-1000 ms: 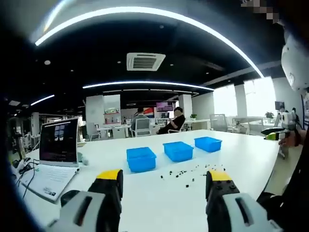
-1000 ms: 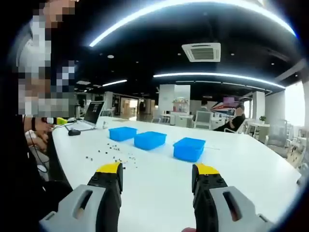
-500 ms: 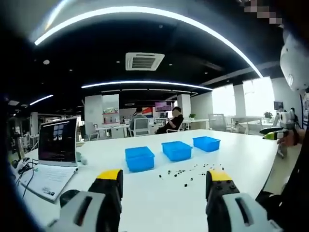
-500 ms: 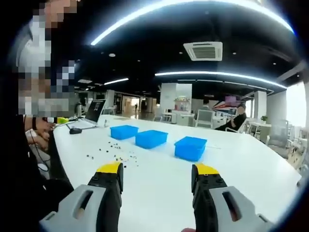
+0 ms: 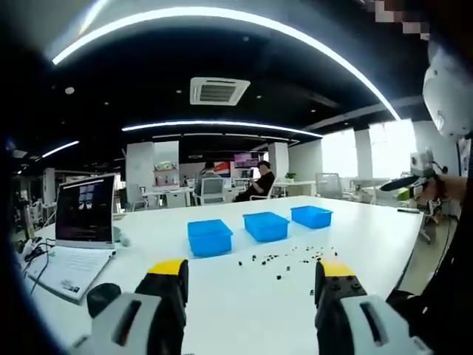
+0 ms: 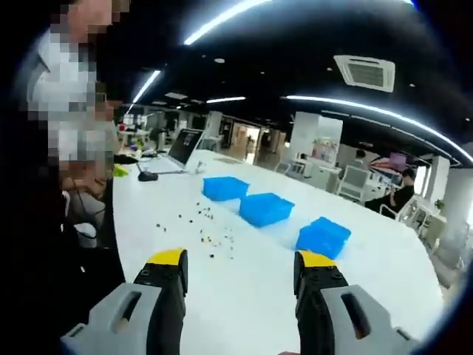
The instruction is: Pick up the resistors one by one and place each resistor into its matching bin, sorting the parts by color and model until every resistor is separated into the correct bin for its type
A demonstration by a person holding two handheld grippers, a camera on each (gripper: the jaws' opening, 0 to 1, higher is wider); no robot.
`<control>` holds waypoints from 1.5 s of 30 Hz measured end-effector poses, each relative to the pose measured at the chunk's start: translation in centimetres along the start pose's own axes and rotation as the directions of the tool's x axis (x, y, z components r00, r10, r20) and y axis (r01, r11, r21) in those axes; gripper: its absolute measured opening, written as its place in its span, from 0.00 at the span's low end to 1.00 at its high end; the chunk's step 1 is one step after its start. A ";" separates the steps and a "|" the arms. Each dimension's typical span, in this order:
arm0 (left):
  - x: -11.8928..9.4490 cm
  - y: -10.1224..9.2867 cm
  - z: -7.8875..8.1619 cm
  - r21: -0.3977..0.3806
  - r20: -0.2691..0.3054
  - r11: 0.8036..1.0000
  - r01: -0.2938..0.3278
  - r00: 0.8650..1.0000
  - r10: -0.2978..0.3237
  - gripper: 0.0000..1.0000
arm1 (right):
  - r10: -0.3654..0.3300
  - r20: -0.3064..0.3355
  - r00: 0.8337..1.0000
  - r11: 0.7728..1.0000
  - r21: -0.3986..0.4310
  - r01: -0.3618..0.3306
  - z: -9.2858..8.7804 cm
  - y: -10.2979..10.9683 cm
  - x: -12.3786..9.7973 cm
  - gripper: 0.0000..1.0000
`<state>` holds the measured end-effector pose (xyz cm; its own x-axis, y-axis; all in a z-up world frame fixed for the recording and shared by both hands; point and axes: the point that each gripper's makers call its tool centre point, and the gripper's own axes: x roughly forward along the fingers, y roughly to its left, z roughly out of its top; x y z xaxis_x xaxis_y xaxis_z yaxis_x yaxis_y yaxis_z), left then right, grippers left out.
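Observation:
Small dark resistors [image 5: 284, 259] lie scattered on the white table [image 5: 244, 303], in front of three blue bins [image 5: 209, 237] [image 5: 265, 226] [image 5: 311, 217]. My left gripper [image 5: 251, 277] hovers open over the near table edge, well short of the parts, nothing between its yellow-tipped jaws. In the right gripper view the same resistors [image 6: 207, 229] lie left of the three bins [image 6: 225, 188] [image 6: 266, 209] [image 6: 323, 237]. My right gripper [image 6: 242, 266] is open and empty, held above the table. The right gripper [image 5: 408, 183] also shows at the far right of the left gripper view.
An open laptop [image 5: 77, 229] and a black mouse [image 5: 101, 298] sit at the table's left end; the laptop [image 6: 183, 149] and mouse [image 6: 148, 176] show far off in the right gripper view. People sit at desks behind [image 5: 259, 183]. A person's sleeve [image 6: 59, 266] fills the left.
The right gripper view has swung and rolled, so bins and resistors now run diagonally. The left gripper view dropped slightly. Both grippers stayed open; nothing on the table moved.

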<state>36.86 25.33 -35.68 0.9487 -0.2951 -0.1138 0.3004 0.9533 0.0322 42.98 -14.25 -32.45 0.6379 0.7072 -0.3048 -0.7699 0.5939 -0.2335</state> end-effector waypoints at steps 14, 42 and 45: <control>-0.6 -0.3 -1.0 -0.002 -0.020 1.000 0.022 1.000 -0.022 0.70 | 0.256 -0.166 0.952 0.949 -0.146 -0.281 2.9 2.8 5.0 0.58; -2.5 -3.2 -3.1 -0.022 -0.095 0.989 0.143 0.985 -0.144 0.71 | 0.550 -0.623 0.557 0.437 -0.354 -0.827 1.1 13.0 13.1 0.46; -2.6 -3.6 -3.5 -0.017 -0.114 0.988 0.155 0.981 -0.156 0.71 | 0.545 -0.660 0.517 0.377 -0.358 -0.854 0.3 13.5 13.7 0.46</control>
<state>32.93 22.90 -38.96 0.8730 -0.4305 -0.2294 0.4418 0.8971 -0.0024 41.32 3.57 -39.55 -0.1003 0.4356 -0.8945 -0.8409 -0.5176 -0.1578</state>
